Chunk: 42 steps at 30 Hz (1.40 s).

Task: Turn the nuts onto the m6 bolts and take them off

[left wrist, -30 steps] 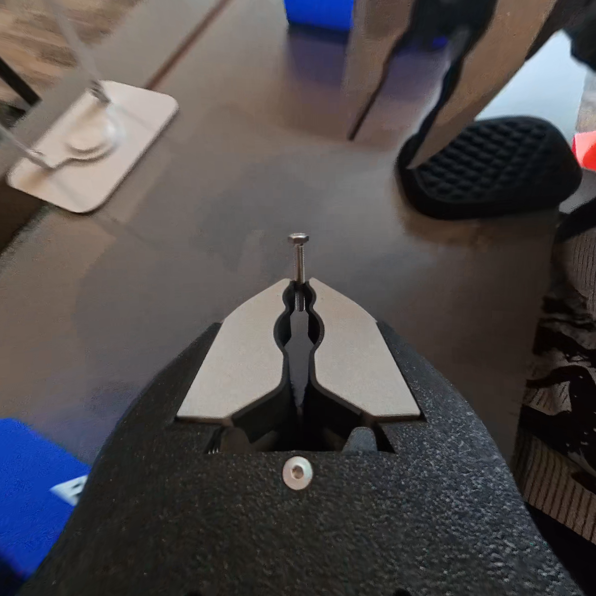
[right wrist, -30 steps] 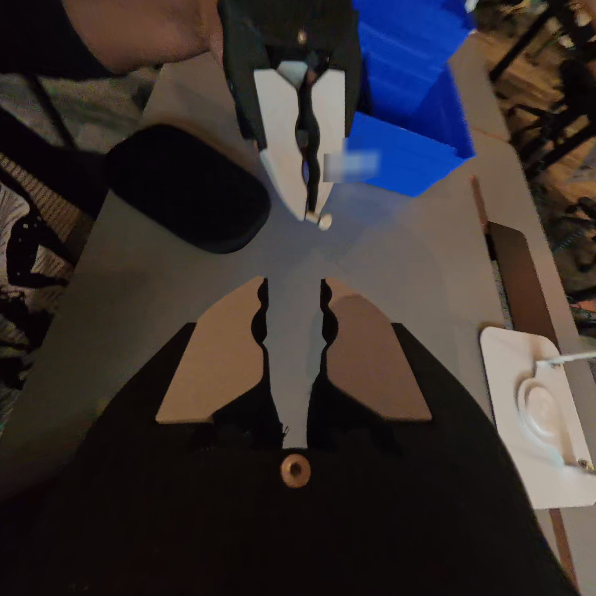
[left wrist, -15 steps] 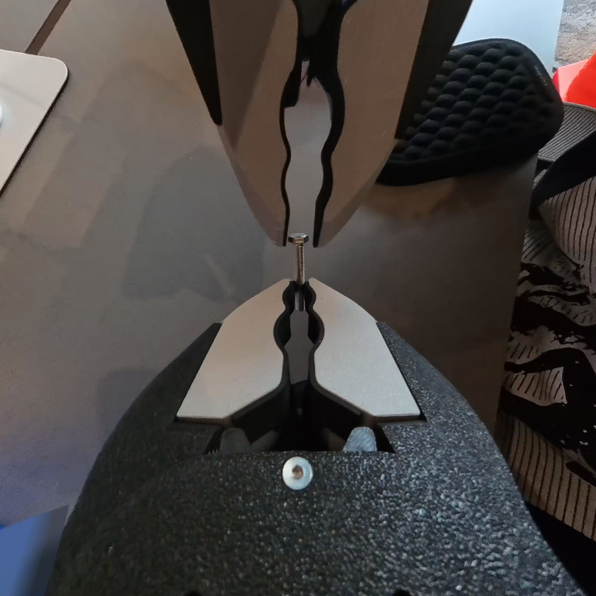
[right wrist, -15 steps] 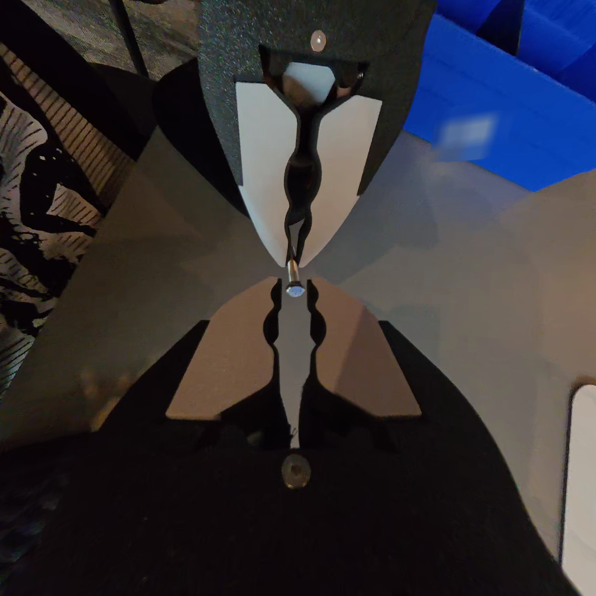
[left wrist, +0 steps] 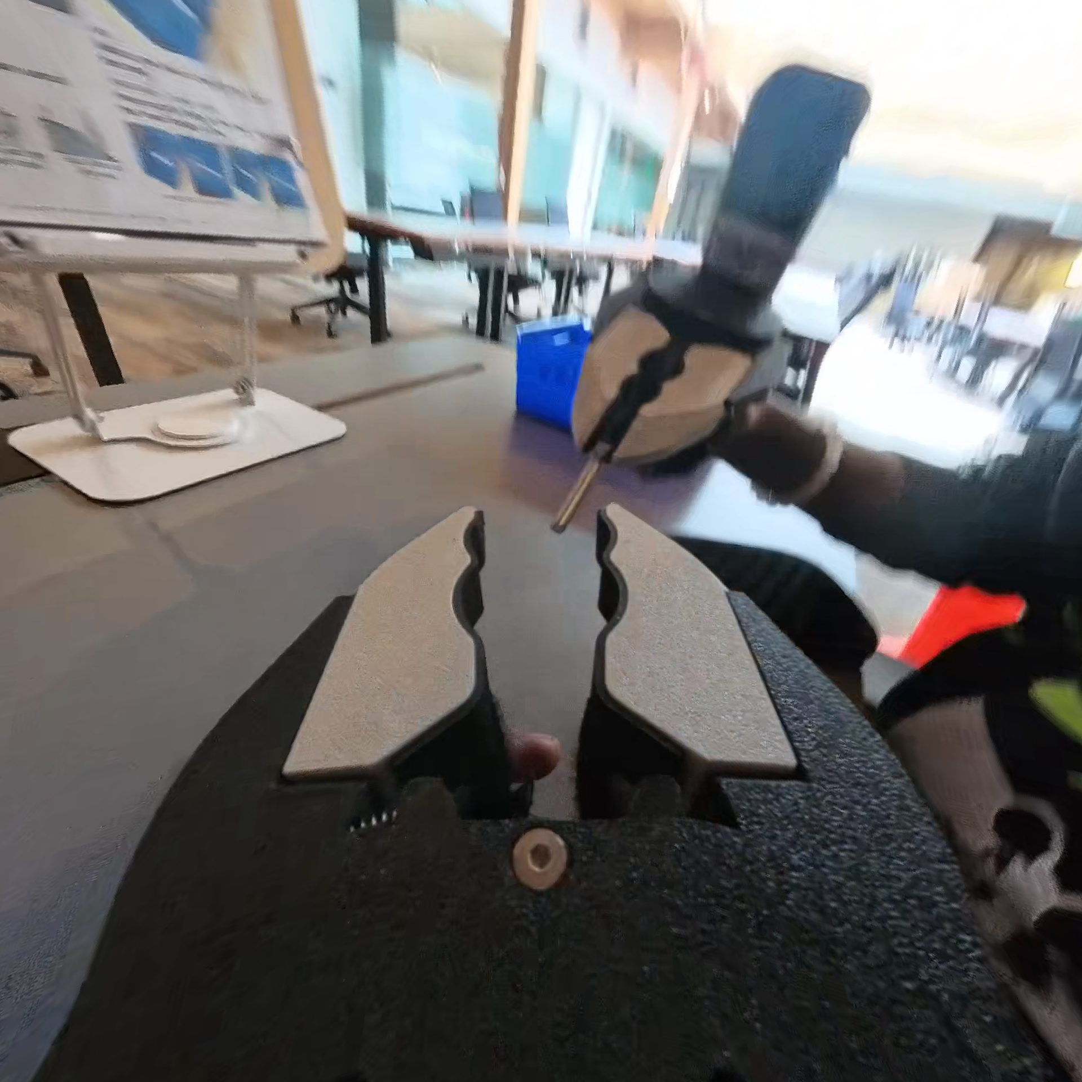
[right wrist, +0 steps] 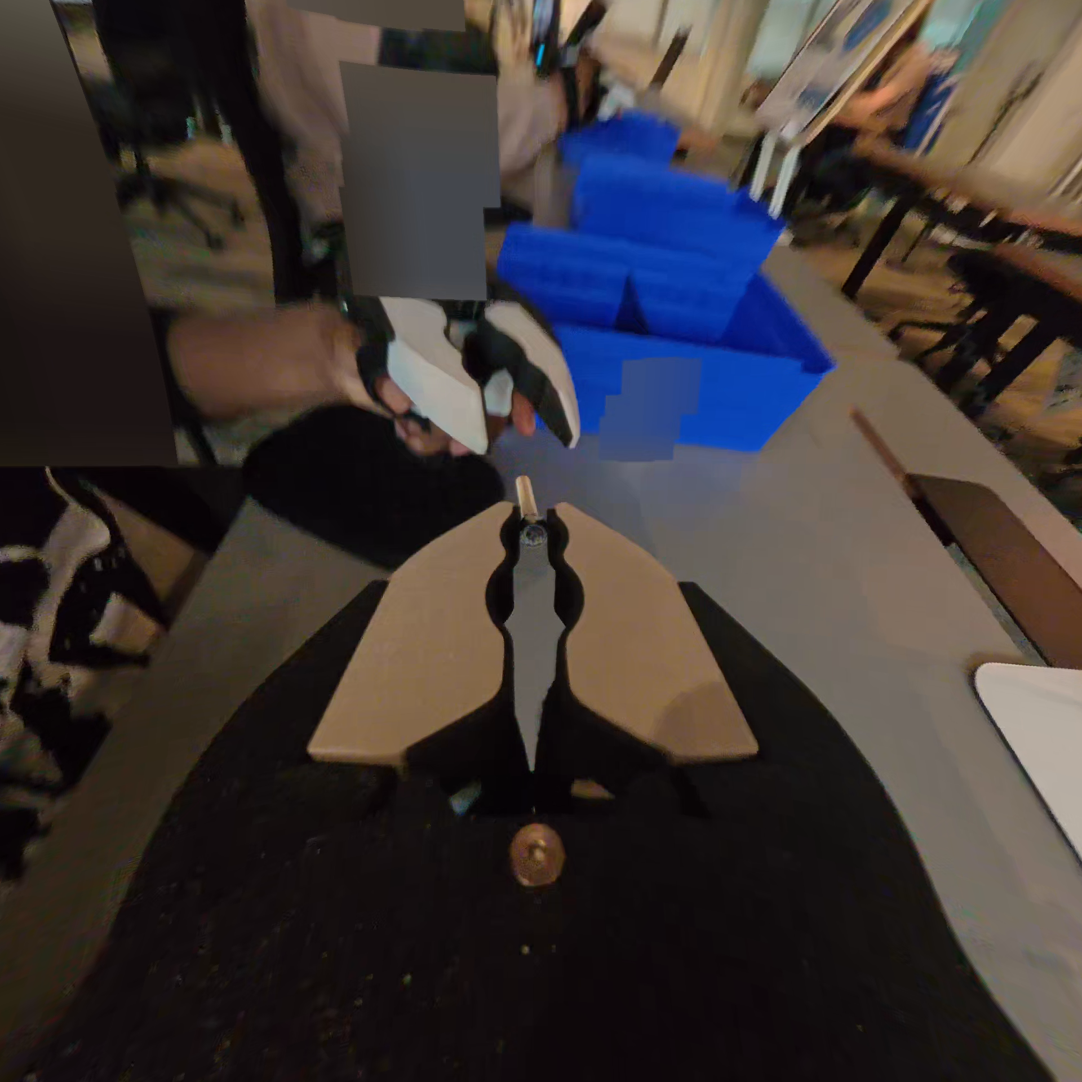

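Observation:
My right gripper is shut on the head end of a silver bolt; the shank sticks out past its fingertips. In the left wrist view the right gripper hangs above the dark table with the bolt pointing down towards my left fingertips. My left gripper is open and empty; the bolt's tip lies just beyond its fingertips, touching neither. It also shows open in the right wrist view, a little beyond the bolt. No nut shows in either view.
Blue bins stand on the table beyond the grippers; one shows in the left wrist view. A white stand base with a sign sits at the left. A black chair armrest and a person's sleeve are near. The gap from one gripper's tips to the other's is roughly 4 centimetres.
The bolt passed from my left gripper to my right: the right fingers closed on its head, then the left fingers opened and let go. Both grippers tilted up and drew apart.

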Tool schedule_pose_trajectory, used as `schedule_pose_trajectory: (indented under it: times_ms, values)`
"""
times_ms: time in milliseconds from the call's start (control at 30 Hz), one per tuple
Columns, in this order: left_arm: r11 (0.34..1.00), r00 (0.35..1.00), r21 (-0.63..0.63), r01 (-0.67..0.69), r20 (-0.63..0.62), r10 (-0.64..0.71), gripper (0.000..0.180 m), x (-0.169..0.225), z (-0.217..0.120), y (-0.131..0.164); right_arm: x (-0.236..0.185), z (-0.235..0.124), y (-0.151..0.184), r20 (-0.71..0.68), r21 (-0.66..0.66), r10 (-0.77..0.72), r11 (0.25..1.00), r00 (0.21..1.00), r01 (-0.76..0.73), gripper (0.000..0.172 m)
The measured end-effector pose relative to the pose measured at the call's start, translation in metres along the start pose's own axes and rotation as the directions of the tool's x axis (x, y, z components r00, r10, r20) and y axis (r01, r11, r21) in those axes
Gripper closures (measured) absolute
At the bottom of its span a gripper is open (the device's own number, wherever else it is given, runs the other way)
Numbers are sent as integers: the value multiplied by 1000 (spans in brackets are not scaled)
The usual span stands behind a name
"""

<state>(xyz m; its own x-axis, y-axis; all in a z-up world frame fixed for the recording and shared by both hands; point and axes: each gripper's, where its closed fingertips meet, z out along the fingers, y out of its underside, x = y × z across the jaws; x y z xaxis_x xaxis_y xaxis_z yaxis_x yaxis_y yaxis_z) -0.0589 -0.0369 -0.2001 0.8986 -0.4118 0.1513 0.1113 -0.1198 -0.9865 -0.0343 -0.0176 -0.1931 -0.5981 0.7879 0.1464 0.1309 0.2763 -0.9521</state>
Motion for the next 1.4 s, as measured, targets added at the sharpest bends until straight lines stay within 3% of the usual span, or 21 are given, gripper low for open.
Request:
schedule_pose_trajectory:
  times_ms: [67,167,333,567,700,800,900,967,1200,1400]
  values:
    - [984,991,119,135,-11,-134,146,-4,-3,-10,4,-5,-10,-36,102,51,994,998,-47,164]
    - [944,964,201,261,-101,-245,148,2,-2,-14,5,-8,-18,-59,190,92,979,994,-79,164]
    - [914,933,234,331,-224,-281,150,18,6,-18,-5,-2,-24,-5,244,135,961,991,-129,165]
    - [920,930,234,314,-271,-249,176,25,2,-19,-10,0,-27,34,270,159,949,987,-162,165]
    - [963,954,141,230,-227,-194,176,25,1,-7,-15,4,-11,46,155,117,980,992,-123,164]
    - [992,975,-24,122,-183,-125,176,25,1,10,-17,5,9,46,-54,39,998,998,-37,150]
    - [973,991,-230,-9,-133,-22,175,20,1,32,-21,8,24,47,-304,-126,943,991,135,155]
    - [946,991,-320,-50,-136,7,175,19,2,40,-27,15,33,74,-417,-141,895,987,159,157]
    - [900,985,-425,-99,-172,27,175,21,7,53,-32,33,56,119,-539,-187,813,975,222,165]
    - [904,983,-406,-132,-174,65,175,19,8,49,-27,35,51,72,-445,-142,881,987,160,167]
